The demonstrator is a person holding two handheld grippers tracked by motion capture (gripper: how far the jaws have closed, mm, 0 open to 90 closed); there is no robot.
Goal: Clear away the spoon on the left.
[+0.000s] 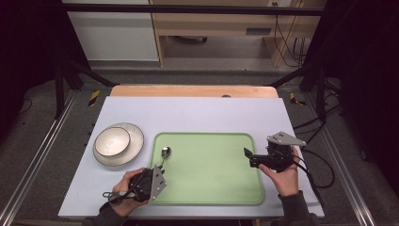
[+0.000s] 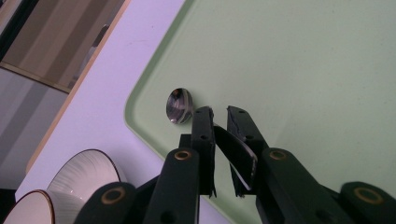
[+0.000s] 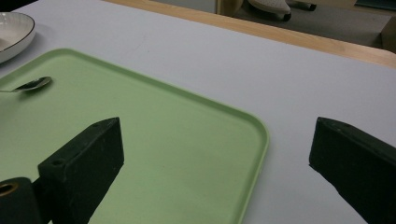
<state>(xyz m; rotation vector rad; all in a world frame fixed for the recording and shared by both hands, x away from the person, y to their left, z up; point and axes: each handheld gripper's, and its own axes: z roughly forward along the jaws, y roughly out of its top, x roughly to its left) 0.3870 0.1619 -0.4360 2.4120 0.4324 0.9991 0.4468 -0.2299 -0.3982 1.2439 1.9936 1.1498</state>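
A pale lilac-grey counter (image 1: 197, 110) with a wooden far edge is seen from above, set inside a dark frame, with a grey floor and light wooden furniture beyond it. At the left of the counter a white bowl (image 1: 112, 141) with a dark rim is seated on a cream plate (image 1: 135, 141). Just right of the plate a light green tray (image 1: 211, 174) is laid flat, its near edge close to the counter's front.

A metal spoon (image 1: 165, 153) is placed in the tray's far left corner, its bowl resting on the tray floor and its handle directed toward the near left. The left hand-held gripper (image 2: 219, 119) is held over the tray's left rim by the person's left hand (image 1: 123, 188). In the left gripper view the spoon's handle is seen lying between the two black jaws, which are drawn almost together; a narrow gap is left around the handle, and whether the pads still press on it cannot be told.

At the right edge of the tray the right hand-held gripper (image 1: 246, 153) is held level by the right hand (image 1: 284, 176), pointed toward the tray's middle. Its jaws are spread wide apart in the right gripper view, and nothing is held between them.
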